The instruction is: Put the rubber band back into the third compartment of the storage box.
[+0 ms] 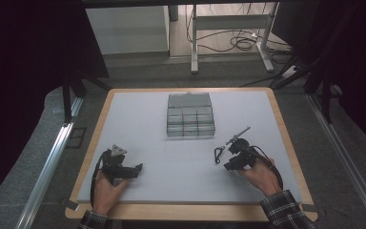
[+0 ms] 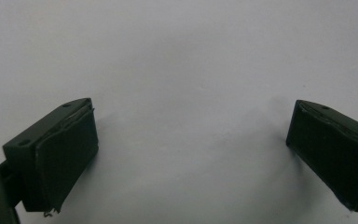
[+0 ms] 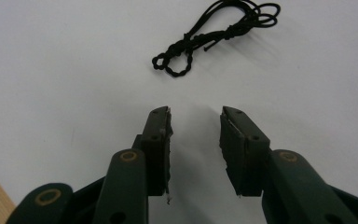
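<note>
The fingers [image 3: 161,140] of the right gripper [image 3: 196,116] stand a little apart with bare grey mat between them and nothing pinched; they rest low over the bench [image 1: 286,143], near its right side. Just beyond their tips lies a black cord [image 3: 214,37], a thin knotted loop bundled on itself. In the right gripper view its long axis runs slantwise, from a small twisted eye nearest the fingers up and away to a looser bunch of loops at the far right. In the high view the same cord [image 1: 218,153] lies just left of the right gripper [image 1: 233,153], and its long axis runs roughly near to far on the mat; cord and fingers are close but apart. A slim metal tool [image 1: 238,135] lies just beyond the right gripper, angled toward the far right. The left gripper [image 1: 139,168] rests at the near left of the bench in the person's left hand [image 1: 106,188], pointing right; its fingers [image 2: 60,154] are spread wide over empty mat. A clear compartment box [image 1: 189,115] sits at the middle of the bench, farther off, well apart from both grippers and from the cord.
</note>
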`<state>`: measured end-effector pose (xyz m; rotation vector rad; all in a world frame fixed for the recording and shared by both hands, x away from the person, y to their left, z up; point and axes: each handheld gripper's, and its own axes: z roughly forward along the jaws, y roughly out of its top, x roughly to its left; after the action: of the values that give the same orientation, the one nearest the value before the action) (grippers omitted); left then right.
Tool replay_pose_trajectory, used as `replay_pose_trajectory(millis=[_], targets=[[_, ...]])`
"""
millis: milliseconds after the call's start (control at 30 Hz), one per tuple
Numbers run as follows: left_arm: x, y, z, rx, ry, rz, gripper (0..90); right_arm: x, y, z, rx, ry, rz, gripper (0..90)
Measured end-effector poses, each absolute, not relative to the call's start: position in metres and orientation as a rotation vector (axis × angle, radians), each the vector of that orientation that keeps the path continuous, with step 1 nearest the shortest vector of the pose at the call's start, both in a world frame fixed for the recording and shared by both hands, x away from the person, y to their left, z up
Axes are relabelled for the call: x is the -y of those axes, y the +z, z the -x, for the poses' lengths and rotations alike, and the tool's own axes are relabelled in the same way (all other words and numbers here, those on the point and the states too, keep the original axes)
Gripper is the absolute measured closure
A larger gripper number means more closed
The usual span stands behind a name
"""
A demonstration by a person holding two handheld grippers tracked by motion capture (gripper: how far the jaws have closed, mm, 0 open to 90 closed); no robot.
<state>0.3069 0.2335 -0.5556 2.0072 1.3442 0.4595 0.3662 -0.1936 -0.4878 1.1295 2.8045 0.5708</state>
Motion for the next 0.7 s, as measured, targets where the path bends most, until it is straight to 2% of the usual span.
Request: replay_pose_trajectory(millis=[700], targets=[[-0.234,-0.556,-0.307,-1.344,0.459,-2.008,1.8,0.155,-0.483,-0.387,-2.904,0.347,-1.053,64.9]])
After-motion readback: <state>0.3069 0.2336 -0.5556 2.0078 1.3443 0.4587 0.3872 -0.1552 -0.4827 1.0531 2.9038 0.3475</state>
